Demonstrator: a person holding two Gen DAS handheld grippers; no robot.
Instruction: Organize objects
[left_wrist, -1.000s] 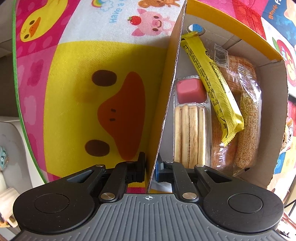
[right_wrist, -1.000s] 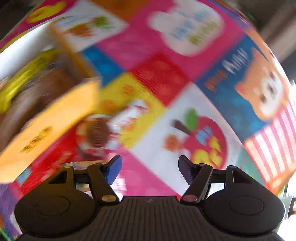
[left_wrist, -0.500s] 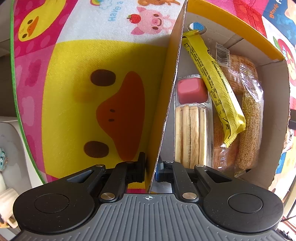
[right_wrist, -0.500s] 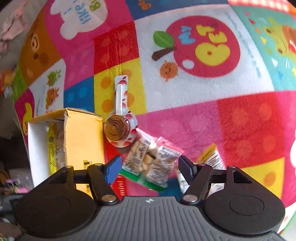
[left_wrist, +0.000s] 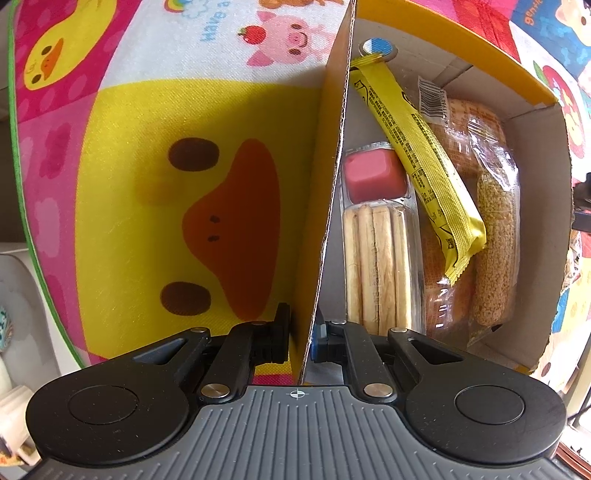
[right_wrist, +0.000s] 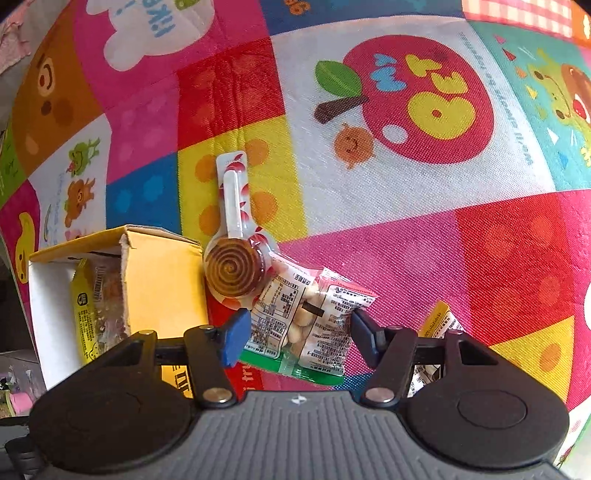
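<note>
While "Have a" shows, yellow wrapper (left_wrist: 413, 162) print blurs.

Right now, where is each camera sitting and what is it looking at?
Left wrist: sits on the left gripper, looking straight down its fingers, which pinch the yellow box wall; snacks lie inside.
Right wrist: sits on the right gripper, looking steeply down at a biscuit packet between its closing fingers.
Both views show the box and the colourful mat.

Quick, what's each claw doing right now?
Left claw: shut on the box wall.
Right claw: closing around the snack packet, pads not yet pressing it.
</note>
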